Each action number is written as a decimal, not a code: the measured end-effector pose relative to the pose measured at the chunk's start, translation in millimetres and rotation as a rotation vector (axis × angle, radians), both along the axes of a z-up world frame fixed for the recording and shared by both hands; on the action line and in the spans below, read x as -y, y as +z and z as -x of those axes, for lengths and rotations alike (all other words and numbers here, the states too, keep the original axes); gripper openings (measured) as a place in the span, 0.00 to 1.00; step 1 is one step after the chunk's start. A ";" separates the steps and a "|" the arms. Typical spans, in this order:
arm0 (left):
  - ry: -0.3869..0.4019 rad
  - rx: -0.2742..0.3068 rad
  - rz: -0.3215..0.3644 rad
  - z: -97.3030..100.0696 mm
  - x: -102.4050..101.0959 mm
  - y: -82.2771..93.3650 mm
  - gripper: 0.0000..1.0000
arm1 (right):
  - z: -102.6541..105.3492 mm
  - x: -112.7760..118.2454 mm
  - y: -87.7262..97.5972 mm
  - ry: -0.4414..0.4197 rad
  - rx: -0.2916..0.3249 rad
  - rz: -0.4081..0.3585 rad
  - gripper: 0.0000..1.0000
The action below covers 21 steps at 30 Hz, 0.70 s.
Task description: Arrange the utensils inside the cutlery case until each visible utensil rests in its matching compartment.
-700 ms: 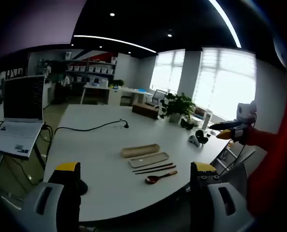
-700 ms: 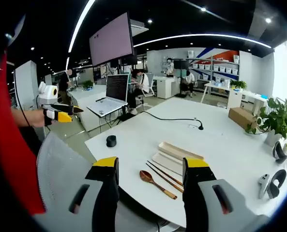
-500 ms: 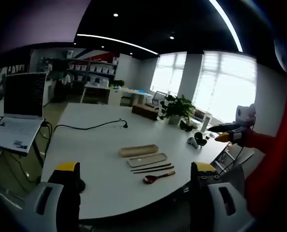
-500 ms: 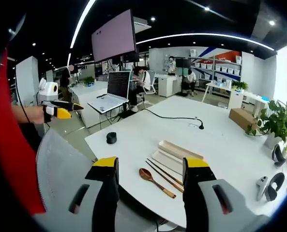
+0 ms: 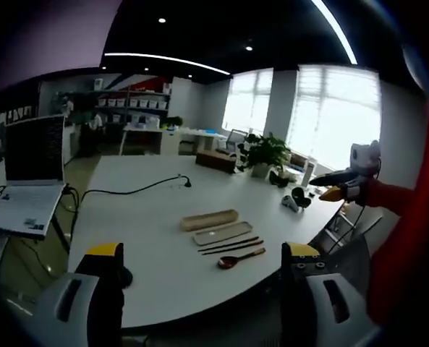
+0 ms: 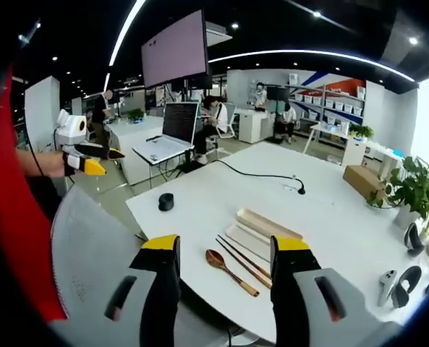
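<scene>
Utensils lie in a small cluster near the close edge of the white table in the left gripper view. Count: one wooden spoon, one pair of dark chopsticks, one flat case tray, one wooden case lid. Tray sits between lid and chopsticks; spoon is nearest the table edge. Nothing rests in the tray that I can make out; all three utensil pieces lie on the bare tabletop beside it. Left gripper held above and short of the table, jaws wide apart, clamped on nothing. Right gripper shows off to the right, in a red-sleeved hand, well away from the cluster; at that size I cannot tell its jaw gap there. One open laptop on a stand at left, one black cable across the table, one potted plant at the far end.

Right gripper view: same set, seen from the other side. One spoon, one pair of chopsticks, one tray, one lid, lined up side by side, spoon nearest. Tray compartment looks bare. Right gripper jaws spread, holding nothing, over the table edge. Left gripper shows at far left, well apart from the utensils. One small black round object on the table, one laptop behind, one cardboard box near the plant.
</scene>
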State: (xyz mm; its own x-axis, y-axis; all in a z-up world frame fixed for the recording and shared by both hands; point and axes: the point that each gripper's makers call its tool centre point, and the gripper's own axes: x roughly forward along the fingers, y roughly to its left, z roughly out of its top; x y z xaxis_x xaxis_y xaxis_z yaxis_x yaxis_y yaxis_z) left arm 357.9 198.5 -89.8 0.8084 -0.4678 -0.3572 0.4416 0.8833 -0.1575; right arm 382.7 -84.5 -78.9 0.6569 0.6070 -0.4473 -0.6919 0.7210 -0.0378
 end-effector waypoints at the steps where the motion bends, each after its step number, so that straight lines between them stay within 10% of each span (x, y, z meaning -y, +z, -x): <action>1: -0.001 -0.001 0.001 0.8 -0.2 -0.4 0.90 | 0.4 0.2 -1.1 0.003 -0.002 0.005 0.48; 9: 0.015 0.002 0.003 5.0 -4.7 -1.0 0.88 | -5.2 10.8 -9.7 -0.001 0.042 0.138 0.43; 21: 0.023 0.011 -0.005 13.5 -6.1 -0.9 0.88 | -3.3 -3.8 0.5 0.009 -0.015 0.000 0.46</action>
